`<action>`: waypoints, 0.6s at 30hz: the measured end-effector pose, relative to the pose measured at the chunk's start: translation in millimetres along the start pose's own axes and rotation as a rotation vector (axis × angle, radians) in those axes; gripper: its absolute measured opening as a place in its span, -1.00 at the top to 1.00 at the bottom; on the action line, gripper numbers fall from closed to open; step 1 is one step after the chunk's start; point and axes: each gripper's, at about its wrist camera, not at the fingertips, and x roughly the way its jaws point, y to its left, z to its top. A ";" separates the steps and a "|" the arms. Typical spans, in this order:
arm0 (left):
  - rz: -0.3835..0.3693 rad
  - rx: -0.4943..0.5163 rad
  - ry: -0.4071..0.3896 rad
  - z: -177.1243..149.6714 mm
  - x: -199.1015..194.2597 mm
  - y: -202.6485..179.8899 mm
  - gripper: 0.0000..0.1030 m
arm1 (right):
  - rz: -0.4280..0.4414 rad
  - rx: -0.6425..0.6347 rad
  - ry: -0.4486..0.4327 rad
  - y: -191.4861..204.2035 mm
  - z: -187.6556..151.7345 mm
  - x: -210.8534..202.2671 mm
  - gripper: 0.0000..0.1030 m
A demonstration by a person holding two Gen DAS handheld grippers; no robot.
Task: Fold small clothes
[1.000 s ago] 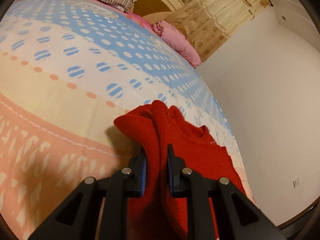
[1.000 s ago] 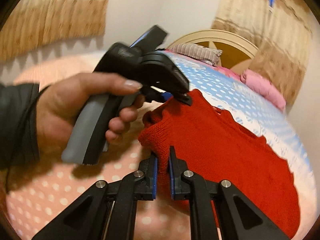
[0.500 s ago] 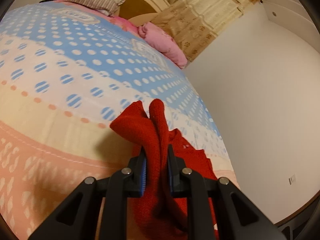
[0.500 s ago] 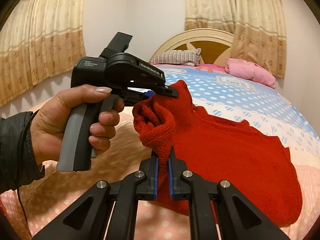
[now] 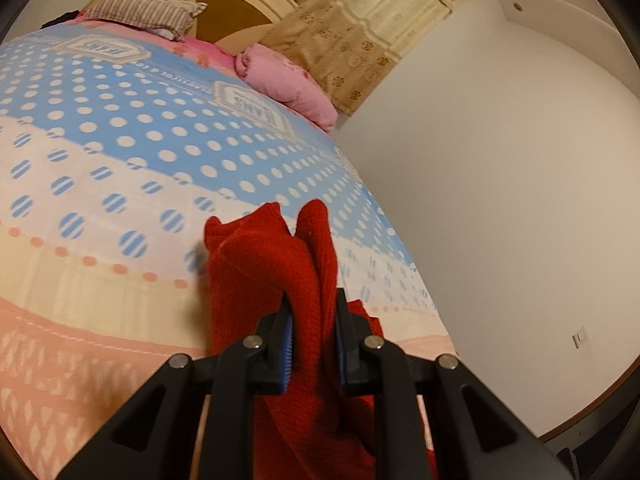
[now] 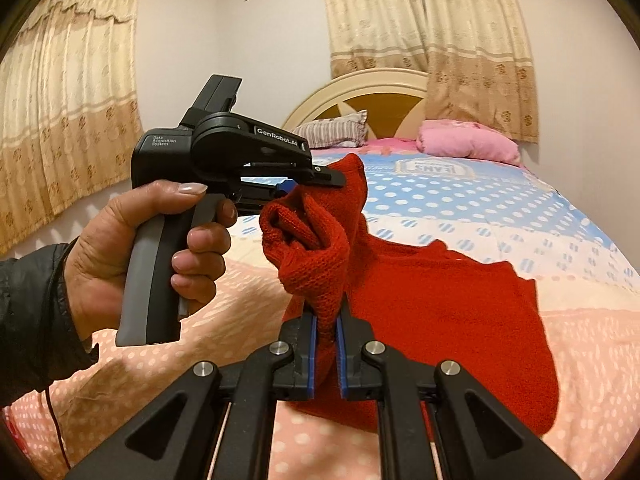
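Folding is barely under way, by my read. My left gripper is pinching a bunched edge of the red knit garment, blue pads pressed into the wool, and my right gripper is clamped tight on another gathered bit just beside it. You can see the left unit in the right wrist view, a hand wrapped round its grey handle, its tip buried in the red knit. Both pinched parts are lifted off the bedspread; the rest of the garment trails down and lies spread on the pink and blue cover towards the right of the right wrist view. No crease laid yet, nothing flattened: I'd say the first fold is still to be carried over and set down, then smoothing and any further folds.

Against a second ago: both grips hold as they were, but the lifted cloth sits higher, and from the left wrist much less of the garment shows lying on the bed. The right view has levelled out too, with the headboard and pink pillow now square ahead.
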 end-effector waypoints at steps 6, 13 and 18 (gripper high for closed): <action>-0.010 0.032 0.023 -3.7 18.7 -23.3 0.66 | -0.031 0.059 -0.009 -24.2 -5.2 -10.8 0.86; -0.016 0.073 0.071 -13.2 44.1 -45.7 0.66 | -0.046 0.116 0.006 -48.2 -14.0 -16.8 0.86; -0.020 0.096 0.105 -20.2 60.7 -58.0 0.66 | -0.051 0.177 0.012 -66.4 -21.0 -23.3 0.86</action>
